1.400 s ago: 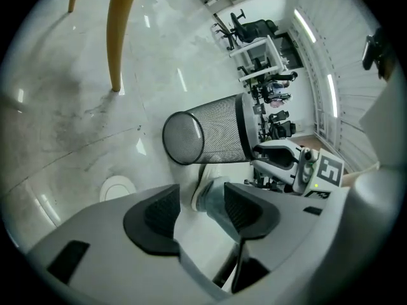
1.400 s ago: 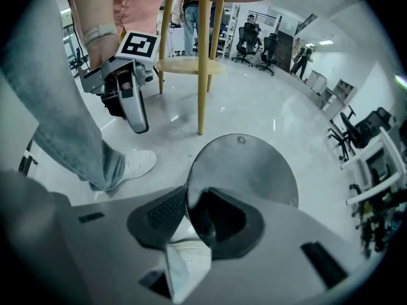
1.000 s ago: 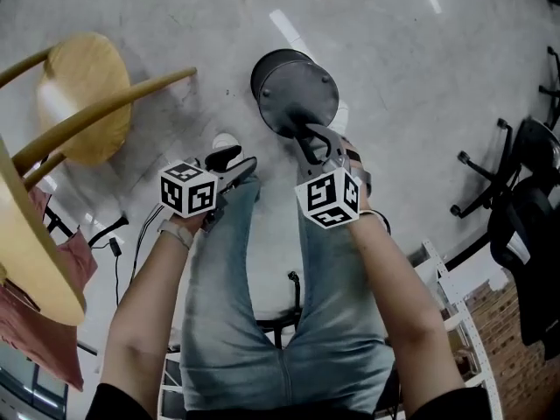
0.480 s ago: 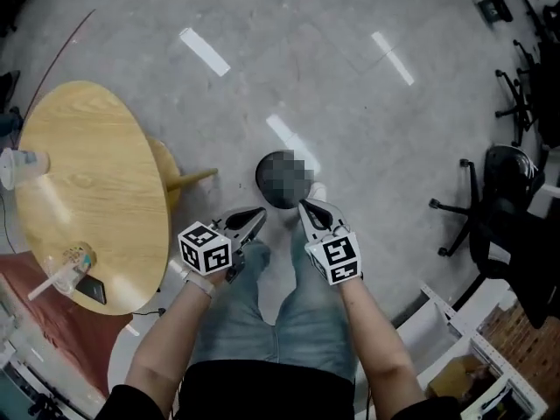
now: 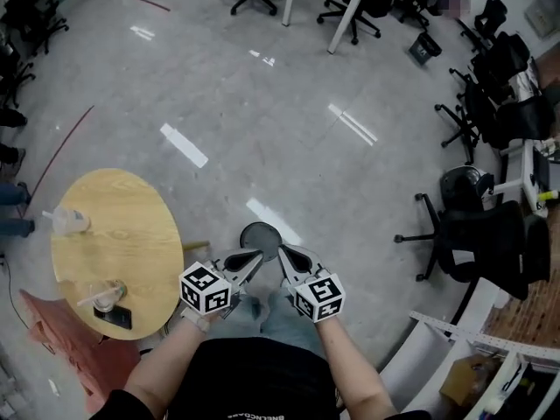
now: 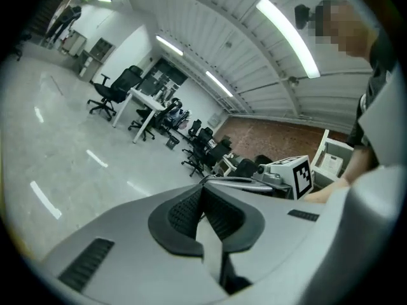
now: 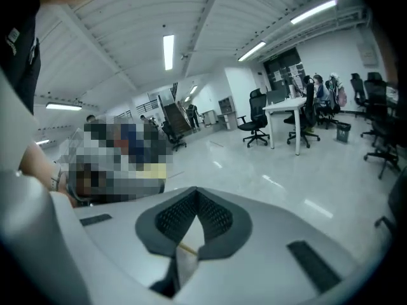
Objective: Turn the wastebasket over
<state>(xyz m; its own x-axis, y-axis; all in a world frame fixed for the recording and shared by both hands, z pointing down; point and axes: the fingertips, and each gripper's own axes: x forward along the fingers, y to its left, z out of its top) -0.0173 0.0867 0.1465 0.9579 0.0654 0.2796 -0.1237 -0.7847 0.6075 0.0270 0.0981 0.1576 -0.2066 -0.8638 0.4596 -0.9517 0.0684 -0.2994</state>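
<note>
Held out in front of the body on bare forearms, side by side: left gripper point(image 5: 261, 254) and right gripper point(image 5: 281, 250), fingers of each pressed together, nothing between. Beyond the tips, down on the pale grey floor point(image 5: 262, 129): dark round wastebasket point(image 5: 261, 232), untouched. Left of it, round wooden bench point(image 5: 114, 226).

Black shirt point(image 5: 254, 376), blue jeans point(image 5: 264, 310), grey hand-held grippers point(image 5: 260, 255) point(image 5: 282, 250)
</note>
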